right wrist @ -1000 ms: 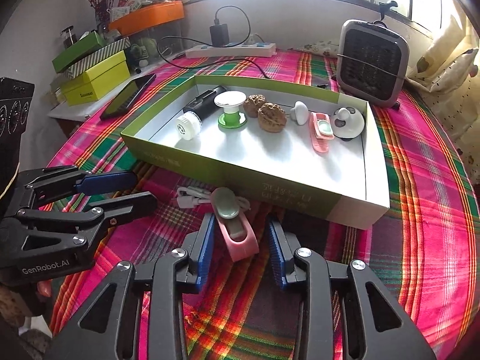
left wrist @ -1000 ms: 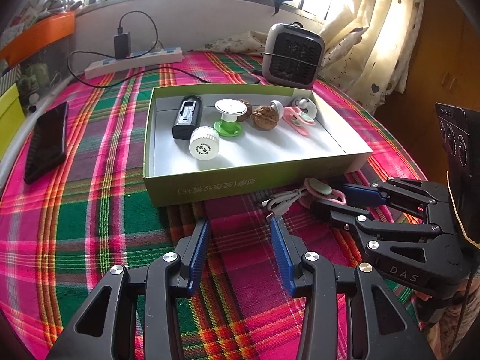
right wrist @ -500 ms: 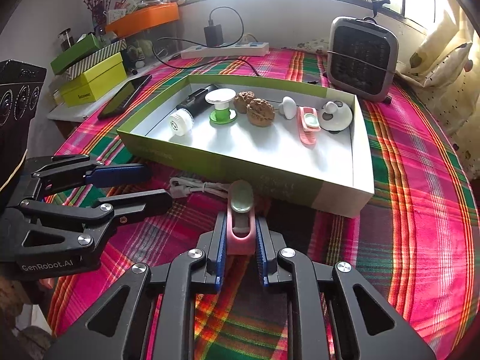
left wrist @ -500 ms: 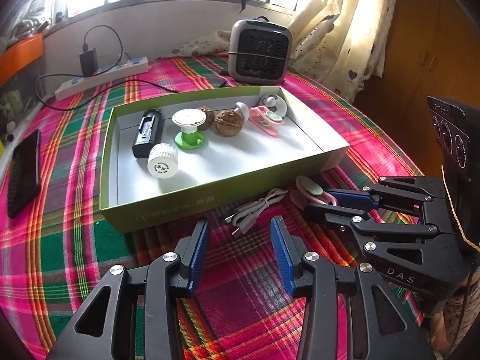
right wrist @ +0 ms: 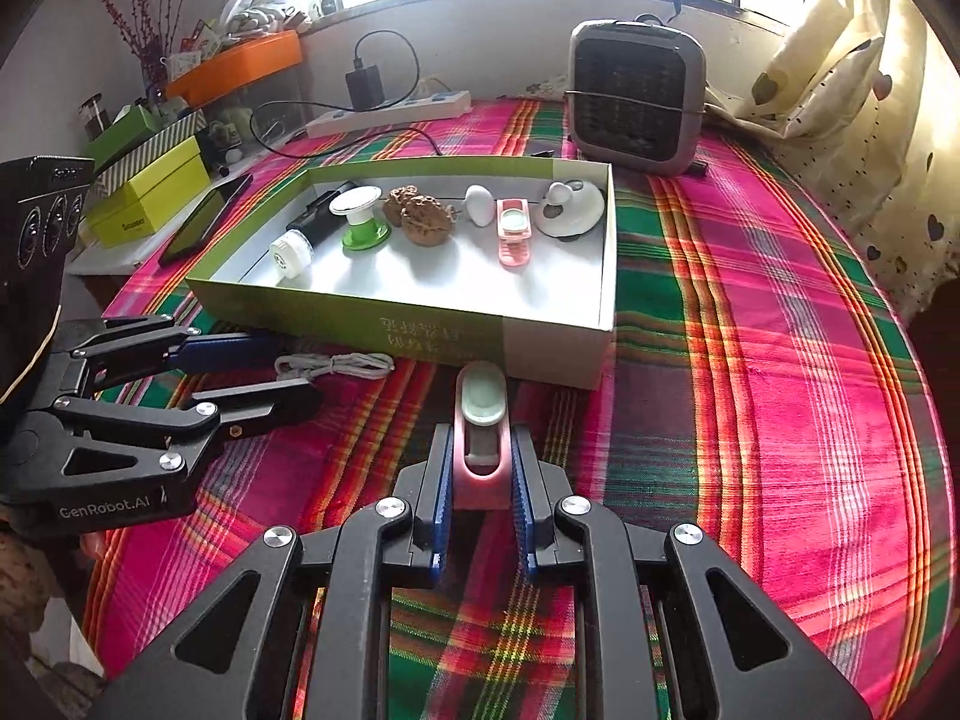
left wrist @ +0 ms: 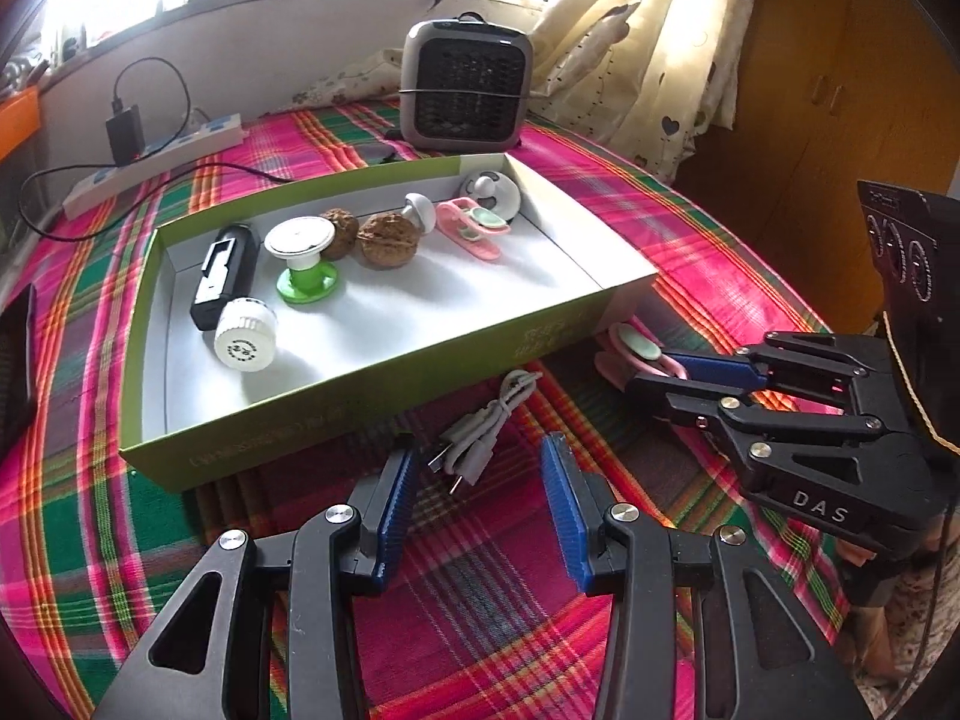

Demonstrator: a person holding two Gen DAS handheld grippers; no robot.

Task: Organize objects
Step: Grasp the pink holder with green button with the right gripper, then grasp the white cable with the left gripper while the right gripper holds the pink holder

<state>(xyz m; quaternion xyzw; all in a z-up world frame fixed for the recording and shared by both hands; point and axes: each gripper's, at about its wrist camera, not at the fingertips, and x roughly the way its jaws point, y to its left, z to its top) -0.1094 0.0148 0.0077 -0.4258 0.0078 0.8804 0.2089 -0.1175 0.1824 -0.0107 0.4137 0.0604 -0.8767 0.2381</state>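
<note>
Fingers of the right gripper [right wrist: 480,480] clamp the pink clip [right wrist: 480,420]; left gripper [left wrist: 474,480] fingers spread around the cable [left wrist: 480,426].

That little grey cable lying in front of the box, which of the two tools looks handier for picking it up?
The left tool, most likely. Its jaws stand open and empty right at the grey cable. The right tool is busy: it is shut on the pink clip just outside the green box.

Printed characters on the green box's near wall [right wrist: 420,330], beyond the right gripper [right wrist: 480,510], too blurred to read.
</note>
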